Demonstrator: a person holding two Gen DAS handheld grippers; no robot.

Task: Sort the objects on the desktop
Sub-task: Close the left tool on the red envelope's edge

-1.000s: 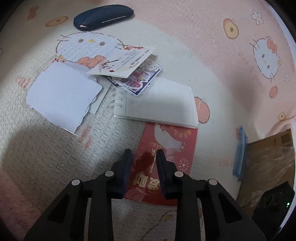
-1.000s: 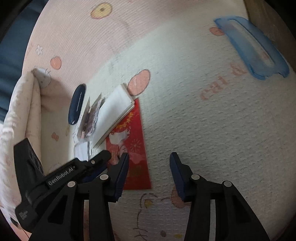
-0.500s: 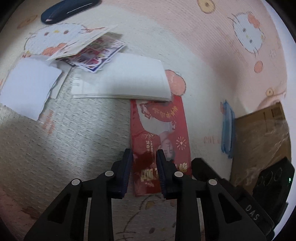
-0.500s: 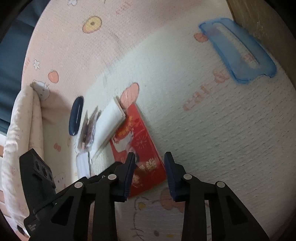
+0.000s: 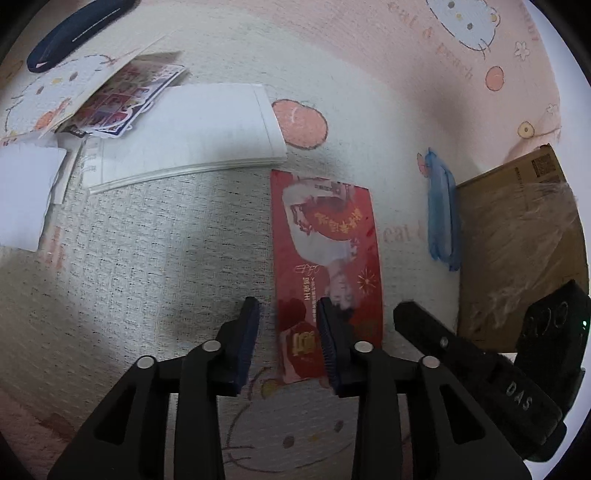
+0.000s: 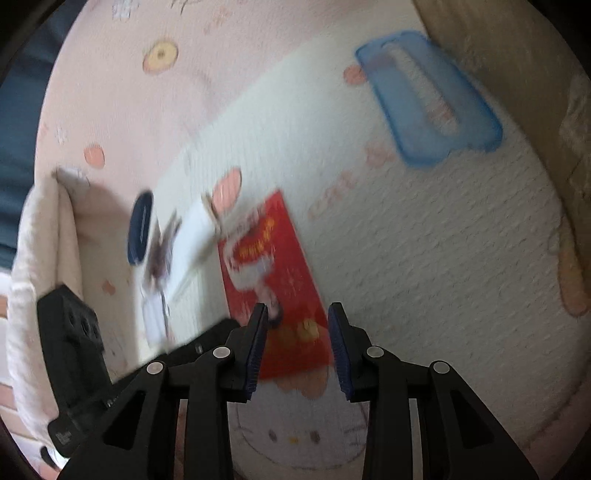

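The red envelope (image 5: 327, 258) is a flat, long red packet with gold lettering and a printed picture of a person in white on it. It lies flat on the pink and cream cartoon-cat blanket (image 5: 155, 266), just below the corner of the white notebook (image 5: 184, 129), which sits next to a messy pile of sticker sheets (image 5: 122, 99) and torn white paper (image 5: 26, 195). There's a dark blue case (image 5: 77, 29) further back, and a blue clear phone case (image 5: 441, 218) off to the side by a cardboard box (image 5: 521, 243).

The left hand-held gripper (image 5: 288, 343) is right over the envelope's near end. Its jaws have just been opening and now stand apart, with the envelope's lower left corner showing in the gap. The pads aren't pressing on it as far as I can see.

The right hand-held gripper (image 6: 297, 350) view is pretty blurry, but its jaws are apart too, and the same end of the red envelope (image 6: 273, 280) shows between them. Can't tell if it touches. The two hand-held grippers are side by side, each visible at the edge of the other's view.
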